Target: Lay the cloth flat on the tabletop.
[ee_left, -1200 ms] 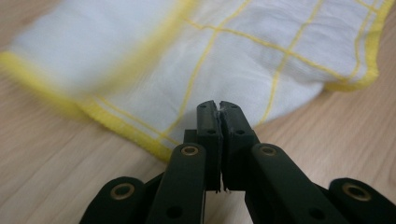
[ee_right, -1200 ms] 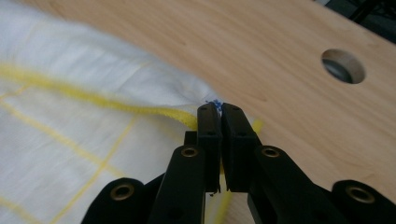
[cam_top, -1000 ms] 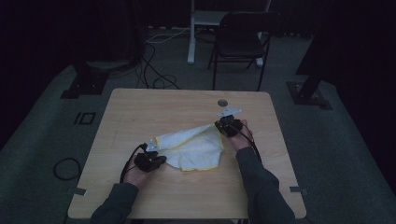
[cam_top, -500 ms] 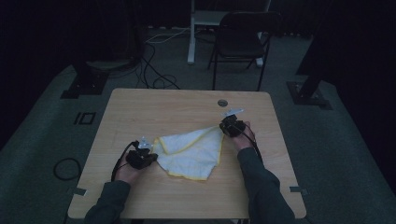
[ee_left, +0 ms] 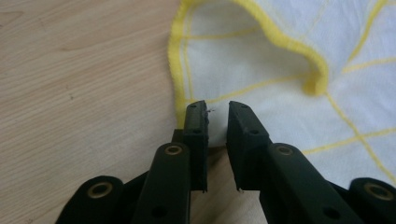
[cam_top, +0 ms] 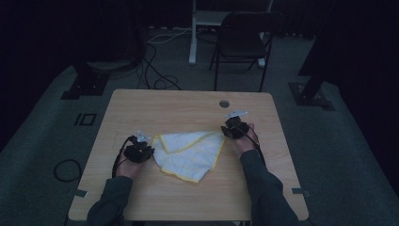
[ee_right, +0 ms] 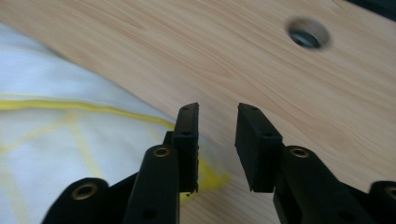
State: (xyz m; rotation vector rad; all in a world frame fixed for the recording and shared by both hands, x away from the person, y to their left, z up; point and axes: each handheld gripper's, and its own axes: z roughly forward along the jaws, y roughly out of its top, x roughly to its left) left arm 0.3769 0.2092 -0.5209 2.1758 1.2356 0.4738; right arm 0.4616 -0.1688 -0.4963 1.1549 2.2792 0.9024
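Note:
A white cloth with yellow hems and yellow lines [cam_top: 193,153] lies spread on the wooden table [cam_top: 188,103], with a folded flap on top. My left gripper [cam_top: 148,149] rests at the cloth's left corner. In the left gripper view, that gripper [ee_left: 217,112] has its jaws slightly apart over the cloth [ee_left: 280,60] edge and pinches nothing. My right gripper [cam_top: 227,131] is at the cloth's right corner. Seen in the right gripper view, this gripper [ee_right: 217,116] stands open, the yellow corner of the cloth [ee_right: 56,140] lying beside and under its left jaw.
A round cable hole [cam_top: 224,103] sits in the table just beyond the right gripper, and the right gripper view has the same hole [ee_right: 308,35] at its top. A dark chair [cam_top: 244,42] and floor cables stand beyond the table's far edge.
My left hand has moved left and toward the person, drawing the cloth's left corner out. The cloth, bunched before, now lies wider and flatter. The right gripper has barely moved.

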